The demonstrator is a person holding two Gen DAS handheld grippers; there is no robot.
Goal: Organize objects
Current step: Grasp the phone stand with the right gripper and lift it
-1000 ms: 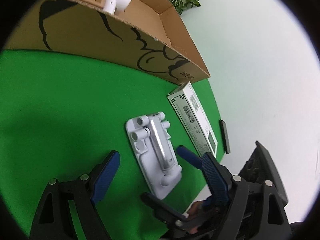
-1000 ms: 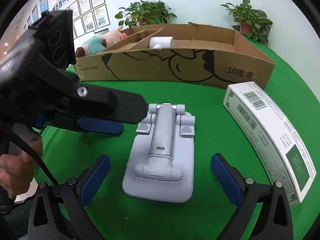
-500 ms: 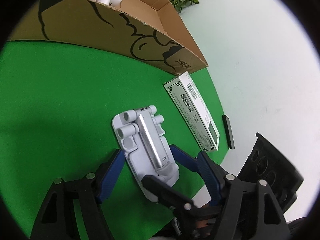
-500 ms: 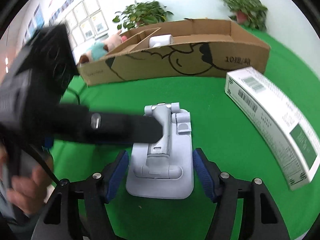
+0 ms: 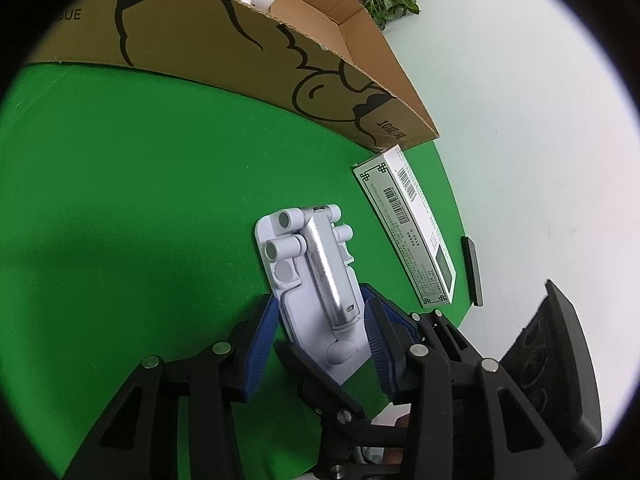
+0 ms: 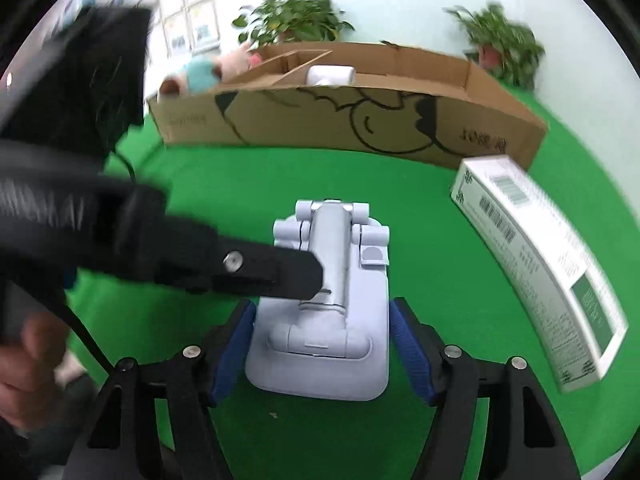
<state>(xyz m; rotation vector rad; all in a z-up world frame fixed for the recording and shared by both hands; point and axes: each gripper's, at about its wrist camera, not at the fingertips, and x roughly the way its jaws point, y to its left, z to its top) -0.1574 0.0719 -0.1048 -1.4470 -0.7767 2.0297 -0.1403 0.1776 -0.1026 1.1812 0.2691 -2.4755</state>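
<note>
A pale grey folding stand [image 5: 316, 276] with a silver arm lies flat on the green cloth; it also shows in the right wrist view [image 6: 328, 304]. My left gripper [image 5: 320, 336] has its blue pads against both long sides of the stand's near end. My right gripper [image 6: 322, 344] has closed on the same stand from the other side, pads touching its edges. A left finger [image 6: 256, 264] crosses over the stand in the right wrist view. A white carton [image 5: 408, 224] lies to the right, also in the right wrist view [image 6: 536, 264].
A long cardboard box [image 5: 256, 60] with a cartoon print stands behind, holding a white cylinder [image 6: 330, 76] and a plush toy [image 6: 204, 72]. A thin black bar [image 5: 472, 272] lies at the cloth's right edge. Potted plants [image 6: 292, 20] stand beyond.
Both grippers moved in over the stand and closed from wide open until their pads meet its sides. The stand has stayed flat on the cloth.
</note>
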